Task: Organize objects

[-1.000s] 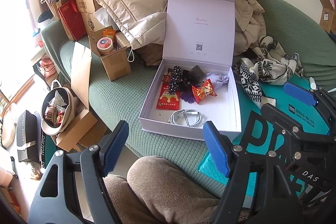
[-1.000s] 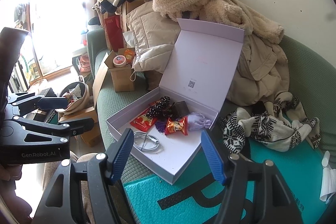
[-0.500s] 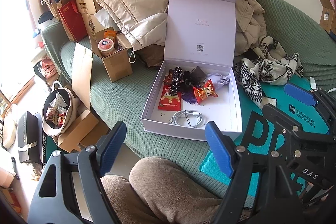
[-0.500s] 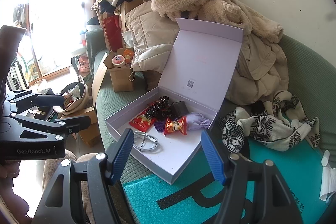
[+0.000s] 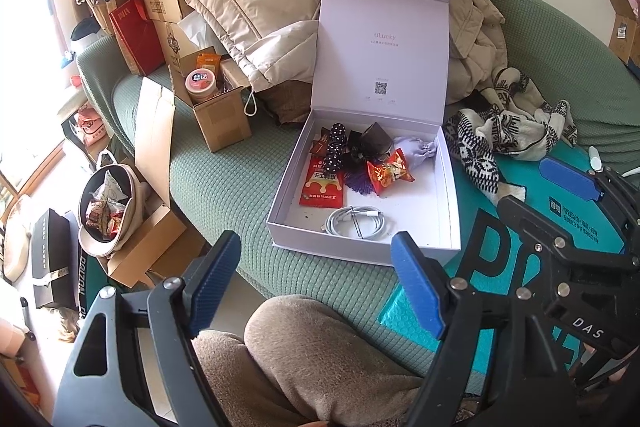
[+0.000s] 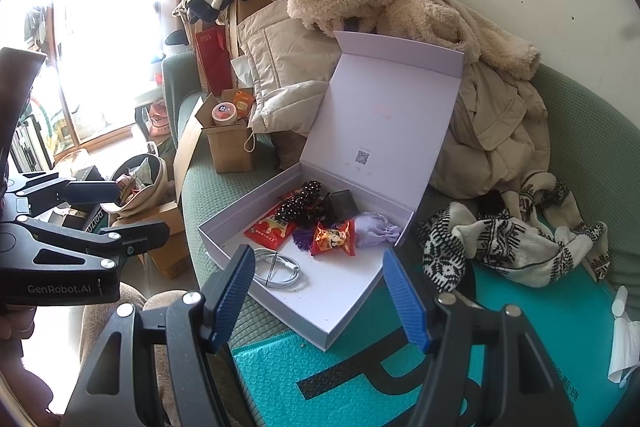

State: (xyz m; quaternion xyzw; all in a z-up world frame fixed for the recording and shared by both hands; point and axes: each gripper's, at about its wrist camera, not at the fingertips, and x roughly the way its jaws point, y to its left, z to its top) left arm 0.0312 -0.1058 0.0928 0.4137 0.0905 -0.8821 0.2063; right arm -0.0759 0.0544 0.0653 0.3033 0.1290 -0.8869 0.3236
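- At the far left nothing shifts: the small cardboard box [image 5: 218, 115] with the pink-lidded tub [image 5: 200, 83] sits on the green sofa [image 5: 224, 187] exactly as it did a second ago.
- Your left gripper [image 5: 316, 279] has its blue fingers spread wide with nothing between them. Over the last second it has only drifted a little, so the white gift box [image 5: 276, 211] sits slightly higher and further right in its view; you are hovering, not reaching.
- The gift box lies open on the sofa, lid upright against the coats. Its contents have not moved: the red packet [image 5: 322, 185], the dotted black roll [image 5: 334, 151], the dark cube [image 5: 376, 141], the orange snack bag [image 5: 390, 171], the lilac pouch [image 5: 412, 153] and the coiled white cable [image 5: 354, 223] near the front wall.
- Your right gripper [image 6: 320, 287] is likewise spread and holds nothing, poised short of the box's near corner, barely shifted.
- Further right, the patterned knit [image 6: 500, 239] lies on the teal mat [image 6: 520, 307], unmoved.
- So the small items are already gathered in the box; whether more should go in or the lid should close, I cannot tell from this.
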